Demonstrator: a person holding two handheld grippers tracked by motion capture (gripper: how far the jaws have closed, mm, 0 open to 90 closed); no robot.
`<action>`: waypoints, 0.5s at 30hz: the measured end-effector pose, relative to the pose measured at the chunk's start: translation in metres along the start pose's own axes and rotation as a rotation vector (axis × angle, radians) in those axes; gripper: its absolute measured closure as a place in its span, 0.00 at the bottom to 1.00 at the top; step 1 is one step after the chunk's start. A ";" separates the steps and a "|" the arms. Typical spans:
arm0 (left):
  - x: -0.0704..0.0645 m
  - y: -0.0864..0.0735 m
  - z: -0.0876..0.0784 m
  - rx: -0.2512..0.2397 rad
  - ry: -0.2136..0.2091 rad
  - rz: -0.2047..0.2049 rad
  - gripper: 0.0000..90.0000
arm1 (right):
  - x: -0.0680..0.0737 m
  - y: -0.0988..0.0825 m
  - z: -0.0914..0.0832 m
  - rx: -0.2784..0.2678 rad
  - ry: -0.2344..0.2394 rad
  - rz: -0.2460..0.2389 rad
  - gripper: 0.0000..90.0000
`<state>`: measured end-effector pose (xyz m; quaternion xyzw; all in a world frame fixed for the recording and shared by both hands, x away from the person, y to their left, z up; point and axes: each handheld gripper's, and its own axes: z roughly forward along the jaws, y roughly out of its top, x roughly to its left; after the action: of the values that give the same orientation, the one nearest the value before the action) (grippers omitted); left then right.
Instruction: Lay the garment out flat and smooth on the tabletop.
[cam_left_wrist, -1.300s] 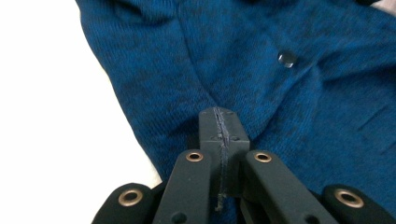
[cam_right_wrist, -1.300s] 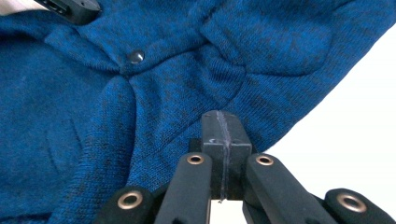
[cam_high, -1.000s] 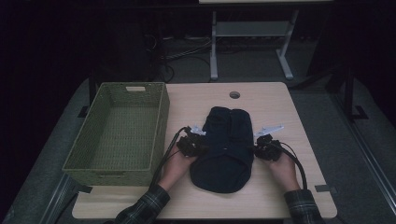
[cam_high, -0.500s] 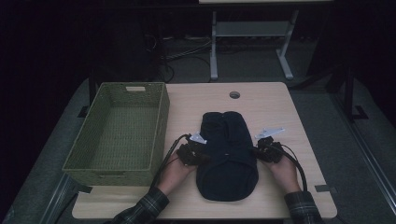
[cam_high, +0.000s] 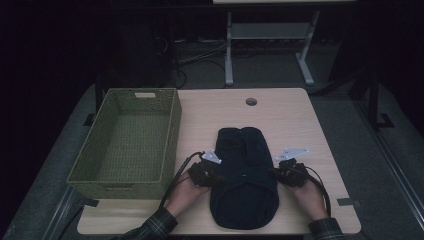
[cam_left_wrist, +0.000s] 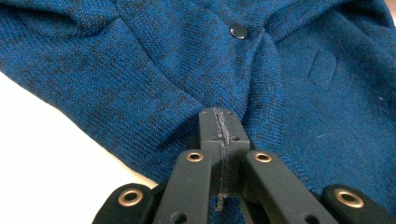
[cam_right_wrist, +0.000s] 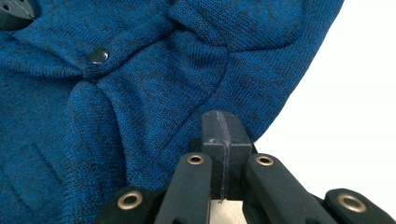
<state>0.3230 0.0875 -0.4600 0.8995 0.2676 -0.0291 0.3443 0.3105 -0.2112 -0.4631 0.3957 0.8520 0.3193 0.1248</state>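
Blue knit cardigan on table, closed jaws at both edges

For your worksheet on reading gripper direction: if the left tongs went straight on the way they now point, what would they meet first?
The left tongs, shut, point across the blue knitted cardigan. They would probably meet its folded ridge by the dark button, though depth is unclear.
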 end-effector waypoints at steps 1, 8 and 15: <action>-0.001 0.000 0.000 -0.001 0.000 0.000 1.00 | 0.001 -0.002 -0.001 -0.004 -0.003 -0.008 1.00; 0.001 0.002 -0.003 0.000 -0.004 0.002 0.94 | 0.000 -0.003 -0.004 -0.030 -0.009 -0.011 0.88; 0.002 0.004 -0.010 -0.022 0.011 0.005 0.85 | -0.006 -0.003 -0.011 -0.083 -0.014 0.018 0.74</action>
<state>0.3260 0.0918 -0.4506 0.8964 0.2674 -0.0200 0.3529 0.3078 -0.2219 -0.4572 0.4003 0.8334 0.3527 0.1443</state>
